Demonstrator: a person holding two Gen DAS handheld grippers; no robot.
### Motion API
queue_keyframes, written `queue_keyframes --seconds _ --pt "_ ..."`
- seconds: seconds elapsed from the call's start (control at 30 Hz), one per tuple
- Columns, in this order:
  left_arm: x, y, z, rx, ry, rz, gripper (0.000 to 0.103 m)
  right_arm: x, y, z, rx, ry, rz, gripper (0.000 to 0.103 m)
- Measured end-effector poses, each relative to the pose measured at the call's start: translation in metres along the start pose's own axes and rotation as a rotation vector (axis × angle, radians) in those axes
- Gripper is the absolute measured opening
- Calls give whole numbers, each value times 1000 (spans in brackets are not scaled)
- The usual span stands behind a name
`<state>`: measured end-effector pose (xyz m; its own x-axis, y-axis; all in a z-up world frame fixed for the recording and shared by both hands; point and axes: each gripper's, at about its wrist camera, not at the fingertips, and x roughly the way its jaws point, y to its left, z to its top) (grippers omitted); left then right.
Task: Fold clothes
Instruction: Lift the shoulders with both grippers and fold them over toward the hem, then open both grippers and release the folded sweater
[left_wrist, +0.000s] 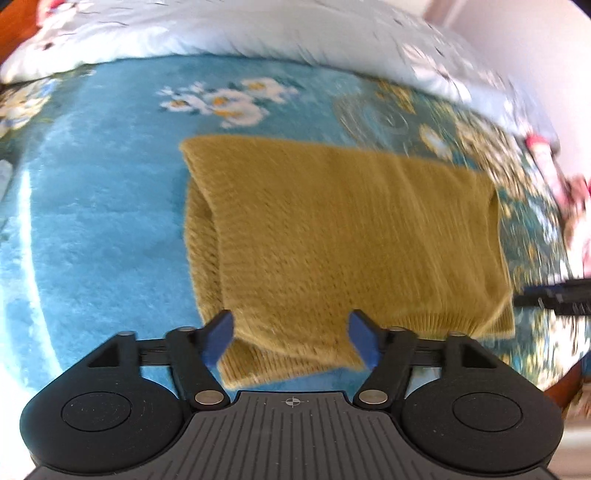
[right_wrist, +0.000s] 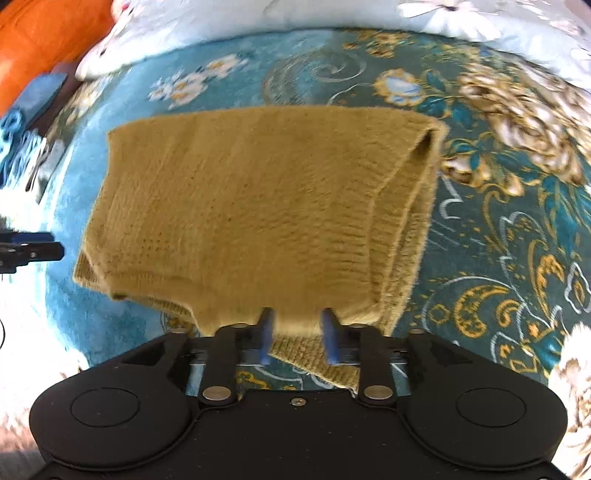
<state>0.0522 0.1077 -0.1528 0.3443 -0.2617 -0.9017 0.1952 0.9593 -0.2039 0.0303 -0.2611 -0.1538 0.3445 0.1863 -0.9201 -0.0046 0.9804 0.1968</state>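
A mustard knitted sweater (left_wrist: 332, 229) lies folded into a rectangle on the blue floral blanket (left_wrist: 92, 221). My left gripper (left_wrist: 291, 338) hangs over its near left hem with the blue pads (left_wrist: 221, 336) spread wide. The ribbed hem lies between them and neither pad presses it. In the right wrist view the same sweater (right_wrist: 240, 203) fills the middle. My right gripper (right_wrist: 298, 336) stands open over its near right corner, with a strip of cloth in the gap between the pads (right_wrist: 330, 338). Each gripper shows as a dark bar at the edge of the other's view.
A white flowered duvet (left_wrist: 258, 29) is bunched along the far side of the blanket. An orange cushion (right_wrist: 40, 33) and some blue things (right_wrist: 22, 140) lie at the far left. The blanket's patterned teal part (right_wrist: 498, 221) spreads to the right of the sweater.
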Motion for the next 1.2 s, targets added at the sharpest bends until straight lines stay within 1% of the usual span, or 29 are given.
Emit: queue_keyframes --seconds 0.03,0.1,0.13,0.2,0.23,0.27,0.33,0.4,0.57,0.7,0.73,0.83,0.9,1.0,1.1,1.13,1.2 --pt "0 4 4 -22 -12 7 73 -2 -4 0 26 -12 -6 52" --pt "5 13 16 -79 -25 15 74 -4 -16 1 88 -30 -19 56" --pt "8 19 23 -113 -31 16 74 -3 -22 3 124 -32 -24 60" --pt "17 29 36 -179 -42 13 77 2 -35 8 211 -42 -25 64" --pt "23 34 42 -203 -42 10 79 5 -42 11 253 -47 -26 70" --pt "30 40 48 -227 -43 7 79 10 -48 14 292 -51 -29 79" --pt "46 51 59 -263 -33 9 79 20 -57 21 351 -58 -29 80" --pt "63 60 68 -281 -9 26 79 31 -65 28 395 -56 -23 80" --pt "97 76 88 -301 17 17 79 57 -81 51 440 -60 -14 80" --pt "113 84 106 -305 8 -2 80 71 -96 75 481 -100 -4 81" --pt "117 86 111 -302 6 -2 81 75 -100 80 490 -109 -3 81" --pt "131 87 125 -292 15 -4 83 86 -114 97 508 -124 -4 82" --pt "140 89 133 -299 26 -20 83 92 -120 107 510 -127 3 82" --pt "151 90 140 -292 45 -25 83 101 -125 120 488 -116 13 84" --pt "154 91 141 -280 43 -30 83 107 -129 125 479 -106 25 86" --pt "154 90 140 -269 41 -28 82 107 -130 125 485 -107 30 86" --pt "154 89 139 -250 36 -25 78 108 -132 126 508 -114 44 86"
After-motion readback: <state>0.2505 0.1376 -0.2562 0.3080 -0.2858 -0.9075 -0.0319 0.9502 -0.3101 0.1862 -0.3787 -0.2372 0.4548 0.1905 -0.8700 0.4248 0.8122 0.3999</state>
